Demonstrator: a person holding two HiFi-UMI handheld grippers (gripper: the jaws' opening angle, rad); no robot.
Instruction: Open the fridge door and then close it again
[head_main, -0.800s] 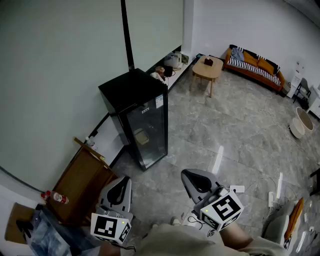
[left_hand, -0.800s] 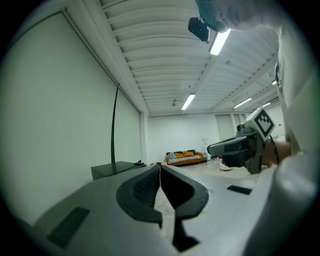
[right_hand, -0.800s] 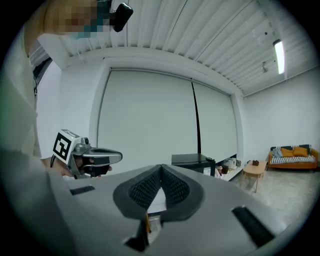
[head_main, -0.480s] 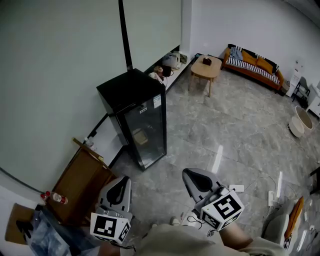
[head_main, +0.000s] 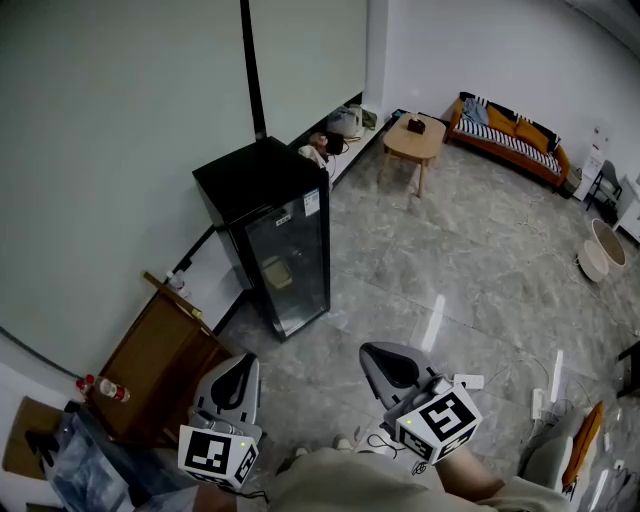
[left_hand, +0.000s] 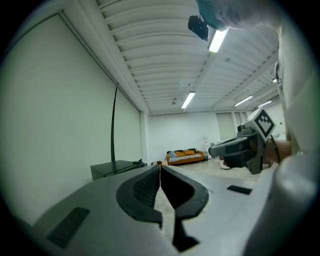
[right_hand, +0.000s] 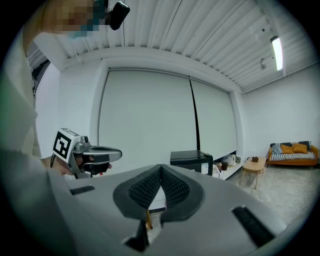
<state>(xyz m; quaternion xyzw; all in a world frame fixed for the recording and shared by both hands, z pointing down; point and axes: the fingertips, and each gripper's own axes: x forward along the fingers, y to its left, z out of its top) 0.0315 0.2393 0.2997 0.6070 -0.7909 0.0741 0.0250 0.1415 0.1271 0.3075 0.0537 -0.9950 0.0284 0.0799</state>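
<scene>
We carry the left grey hand-held gripper (head_main: 241, 362) and the right grey hand-held gripper (head_main: 377, 352) low in front of us, side by side and close to level. Each has its ribbed dark jaws pressed together with nothing between them. We judge this to be a carrying posture, since there is nothing within reach to grasp.

The black compact fridge with the glass door (head_main: 285, 240) stands with its back to the pale wall, well apart from both grippers. Its door sits flush and closed, and the glass front faces the open grey stone-patterned floor (head_main: 400, 270). That open side is where we would have to approach.

A brown wooden cabinet (head_main: 160, 365) stands by the same wall, nearer to us. It is beside the fridge rather than in front of it, so the door's swing looks unobstructed.

In our judgement the opening step has not begun. The next move calls for closing the gap and parting one gripper's jaws. From here we cannot tell where the door's handle or hinge lies.
</scene>
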